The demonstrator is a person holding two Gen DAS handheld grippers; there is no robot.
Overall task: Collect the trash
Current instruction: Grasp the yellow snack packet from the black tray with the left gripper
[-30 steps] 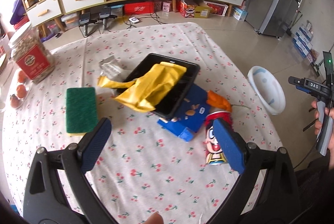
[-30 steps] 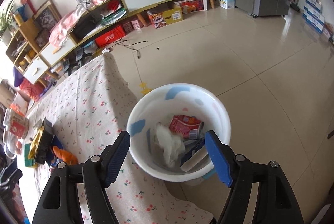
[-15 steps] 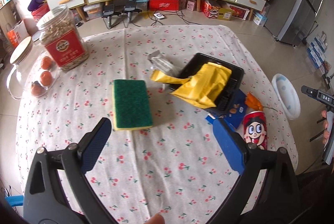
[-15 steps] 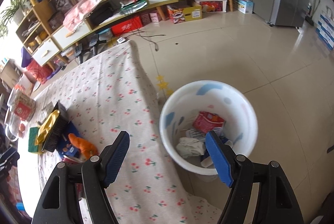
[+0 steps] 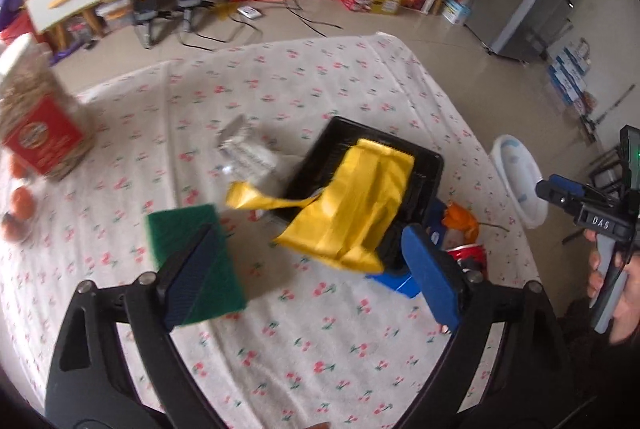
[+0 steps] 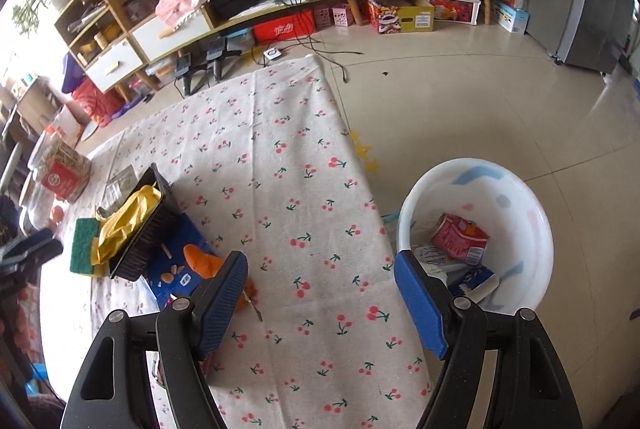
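Observation:
A yellow plastic bag drapes over a black tray on the cherry-print tablecloth. Beside the tray lie a blue box, an orange peel, a red can and a crumpled clear wrapper. My left gripper hovers just short of the bag; its jaws are closing, with nothing gripped between them. My right gripper stands open above the table's right edge, empty. The white bin on the floor holds several pieces of trash.
A green sponge lies left of the tray, partly behind my left finger. A jar with a red label and some round orange fruit stand at the far left. A hand grips the right tool.
The left gripper moved closer to the tray and bag, and its jaws narrowed a little. The right gripper swung from over the bin to over the table edge.

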